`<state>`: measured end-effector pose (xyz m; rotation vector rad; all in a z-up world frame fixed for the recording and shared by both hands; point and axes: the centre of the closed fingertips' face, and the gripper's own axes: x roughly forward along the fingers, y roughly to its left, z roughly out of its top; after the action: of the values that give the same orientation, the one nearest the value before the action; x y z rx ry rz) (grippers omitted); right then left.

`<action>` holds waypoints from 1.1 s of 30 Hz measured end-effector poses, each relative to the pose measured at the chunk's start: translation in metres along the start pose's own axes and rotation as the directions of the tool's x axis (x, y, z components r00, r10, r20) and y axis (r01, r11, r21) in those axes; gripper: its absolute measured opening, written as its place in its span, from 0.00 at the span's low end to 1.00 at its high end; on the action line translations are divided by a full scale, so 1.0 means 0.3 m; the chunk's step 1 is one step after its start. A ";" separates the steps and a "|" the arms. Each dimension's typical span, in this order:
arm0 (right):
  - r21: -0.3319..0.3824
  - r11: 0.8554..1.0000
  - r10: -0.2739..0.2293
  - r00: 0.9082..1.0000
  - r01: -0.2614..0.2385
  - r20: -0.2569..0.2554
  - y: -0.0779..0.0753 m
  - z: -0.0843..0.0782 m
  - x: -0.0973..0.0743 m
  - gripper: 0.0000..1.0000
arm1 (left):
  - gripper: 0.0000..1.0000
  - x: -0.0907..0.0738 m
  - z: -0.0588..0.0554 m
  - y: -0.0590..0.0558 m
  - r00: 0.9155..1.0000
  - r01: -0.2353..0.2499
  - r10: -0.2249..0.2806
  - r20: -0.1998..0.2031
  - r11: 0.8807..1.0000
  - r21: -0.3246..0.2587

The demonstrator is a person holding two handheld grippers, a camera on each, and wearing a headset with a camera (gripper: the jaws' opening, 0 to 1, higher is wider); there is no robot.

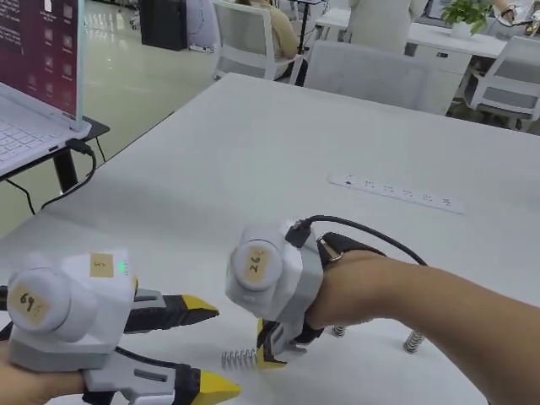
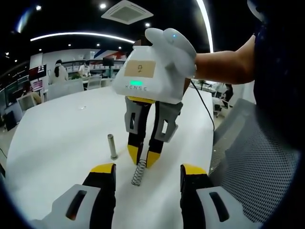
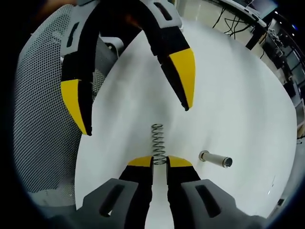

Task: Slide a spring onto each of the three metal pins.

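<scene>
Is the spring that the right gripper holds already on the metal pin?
No. In the left gripper view the metal pin stands bare, apart from the spring that the right gripper holds.

My two grippers face each other, tip to tip.
My right gripper (image 1: 272, 350) points downward, its jaws pressed together on one end of a spring (image 3: 158, 140), and my bare forearm (image 1: 422, 295) comes in from the right. My left gripper (image 1: 218, 348) lies about level, jaws spread wide apart.
</scene>
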<state>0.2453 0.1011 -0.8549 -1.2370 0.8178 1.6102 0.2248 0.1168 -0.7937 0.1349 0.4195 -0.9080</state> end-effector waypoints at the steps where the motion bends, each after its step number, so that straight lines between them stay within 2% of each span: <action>1: 0.001 1.000 -0.001 1.000 0.001 0.000 0.002 0.000 -0.007 0.08 | 0.49 0.001 0.000 0.000 1.000 0.001 -0.001 -0.001 1.000 0.003; 18: 0.008 1.000 -0.022 0.999 0.022 0.029 0.040 0.025 -0.118 0.08 | 0.41 0.024 0.019 -0.007 1.000 0.029 -0.029 -0.009 0.998 0.048; 26: 0.002 0.999 -0.041 0.998 0.041 0.037 0.052 0.036 -0.156 0.08 | 0.31 0.033 0.022 -0.010 0.999 0.043 -0.041 -0.021 0.996 0.081; 33: -0.001 0.998 -0.056 0.997 0.057 0.045 0.053 0.047 -0.175 0.08 | 0.22 0.039 0.036 -0.018 0.999 0.052 -0.051 -0.015 0.993 0.109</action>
<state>0.2294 0.0940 -0.8009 -1.2109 0.7470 1.5879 0.2301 0.1019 -0.7883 0.2310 0.3854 -0.9822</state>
